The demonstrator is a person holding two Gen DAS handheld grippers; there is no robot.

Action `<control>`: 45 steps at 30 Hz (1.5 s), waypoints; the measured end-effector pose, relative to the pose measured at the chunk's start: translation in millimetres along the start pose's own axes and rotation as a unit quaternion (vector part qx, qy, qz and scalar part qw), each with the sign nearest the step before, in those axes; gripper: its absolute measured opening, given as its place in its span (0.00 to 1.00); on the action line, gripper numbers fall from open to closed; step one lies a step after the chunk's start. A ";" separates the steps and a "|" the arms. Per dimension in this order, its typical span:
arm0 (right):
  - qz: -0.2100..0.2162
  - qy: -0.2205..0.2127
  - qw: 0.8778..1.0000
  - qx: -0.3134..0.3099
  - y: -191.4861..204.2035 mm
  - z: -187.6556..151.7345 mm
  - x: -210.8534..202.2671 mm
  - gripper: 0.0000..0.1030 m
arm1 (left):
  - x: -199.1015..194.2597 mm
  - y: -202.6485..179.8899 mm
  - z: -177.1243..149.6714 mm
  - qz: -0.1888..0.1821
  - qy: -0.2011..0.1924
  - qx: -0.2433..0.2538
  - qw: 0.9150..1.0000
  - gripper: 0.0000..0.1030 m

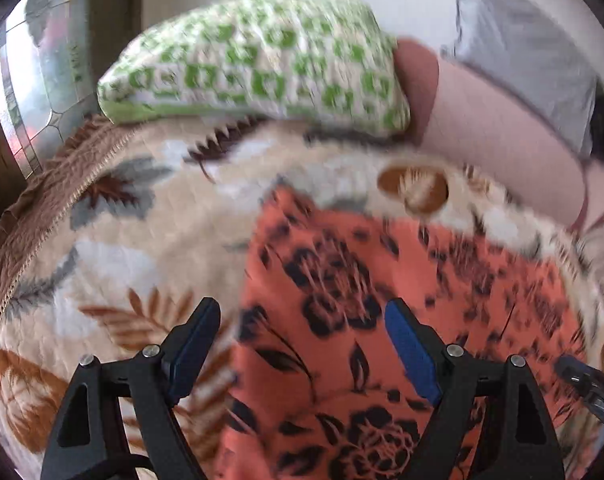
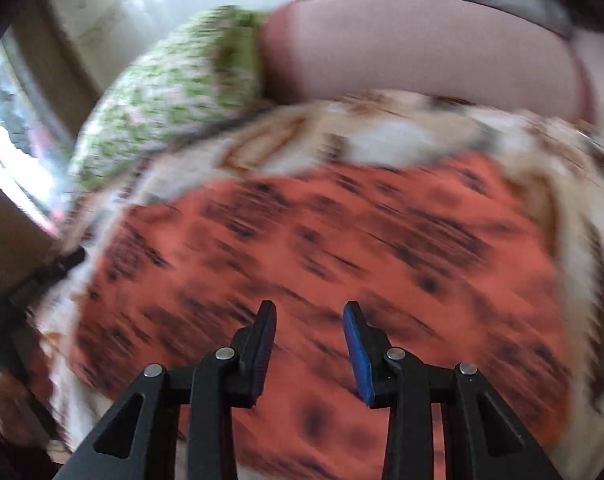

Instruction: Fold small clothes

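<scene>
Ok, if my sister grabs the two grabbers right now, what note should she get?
Left gripper: open, holding nothing, over the left edge of the orange flowered cloth.
Right gripper: open, empty, above the middle of the cloth.
The cloth lies spread on the leaf-patterned blanket. A green-and-white pillow sits behind it, beside a person's leg.
Done: cloth laid out; whether any fold is made cannot be told, the pictures are blurred.
Left: grip an edge and fold it.
</scene>
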State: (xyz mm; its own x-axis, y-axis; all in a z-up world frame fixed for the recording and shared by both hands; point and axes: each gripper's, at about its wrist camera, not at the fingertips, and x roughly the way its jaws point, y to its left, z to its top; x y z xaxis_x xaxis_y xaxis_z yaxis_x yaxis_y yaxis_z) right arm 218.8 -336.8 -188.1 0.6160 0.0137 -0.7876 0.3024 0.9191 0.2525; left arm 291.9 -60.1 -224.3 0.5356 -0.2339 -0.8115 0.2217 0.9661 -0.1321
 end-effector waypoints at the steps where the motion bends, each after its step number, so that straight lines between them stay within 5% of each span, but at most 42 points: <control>1: -0.014 0.000 1.000 0.012 -13.9 -10.1 -6.2 0.38 | 10.6 -4.0 -5.7 0.005 0.028 -0.002 1.000 0.82; 5: -0.062 0.014 0.997 0.054 -66.4 -53.4 -6.1 0.46 | 42.4 0.0 -27.2 0.051 0.091 -0.012 0.994 0.85; 12: 0.018 -0.056 0.993 0.105 -93.2 -65.7 -29.2 0.46 | 17.1 26.2 -38.2 0.030 0.053 -0.055 0.997 0.91; 14: 0.003 -0.072 0.988 0.135 -102.5 -56.7 -28.7 0.46 | 2.3 31.9 -40.3 0.033 0.031 -0.058 0.997 0.91; 17: -0.015 -0.037 0.987 0.155 -124.3 -56.9 -14.9 0.47 | -14.5 42.0 -51.3 0.066 0.004 -0.047 0.997 0.91; 19: -0.020 -0.011 0.992 0.124 -124.8 -60.3 -2.0 0.47 | -0.3 49.7 -59.1 0.118 0.028 -0.027 0.992 0.93; 23: -0.013 -0.018 0.991 0.132 -121.0 -58.1 -9.8 0.49 | 12.7 67.6 -60.6 0.084 0.047 -0.065 0.993 1.00; 30: 0.077 -0.072 0.992 0.064 -75.2 -55.4 -20.8 0.50 | -54.6 77.2 -91.0 0.078 -0.002 -0.142 0.987 0.99; 35: 0.093 0.007 0.996 0.006 -36.7 -67.3 10.0 0.51 | -76.0 49.1 -116.2 0.042 0.014 -0.147 0.988 0.99; 36: 0.085 0.041 0.996 -0.009 -33.6 -71.4 22.1 0.51 | -73.6 46.2 -120.1 0.029 0.031 -0.160 0.986 0.99; 40: 0.103 0.033 0.994 -0.010 -37.6 -71.1 7.8 0.51 | -59.6 43.6 -132.3 -0.033 0.067 -0.239 0.968 0.99; 45: 0.121 0.017 0.992 0.032 -63.6 -69.3 -9.6 0.51 | -50.9 42.3 -132.0 -0.044 0.041 -0.272 0.960 0.98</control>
State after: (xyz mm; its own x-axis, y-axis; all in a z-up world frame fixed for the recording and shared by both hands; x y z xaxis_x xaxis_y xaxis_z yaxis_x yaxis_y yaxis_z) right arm 143.2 -368.2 -235.6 0.6509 0.2452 -0.7184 0.1949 0.8606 0.4704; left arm 166.4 7.1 -263.8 0.4635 -0.3298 -0.8225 -0.2069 0.8622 -0.4623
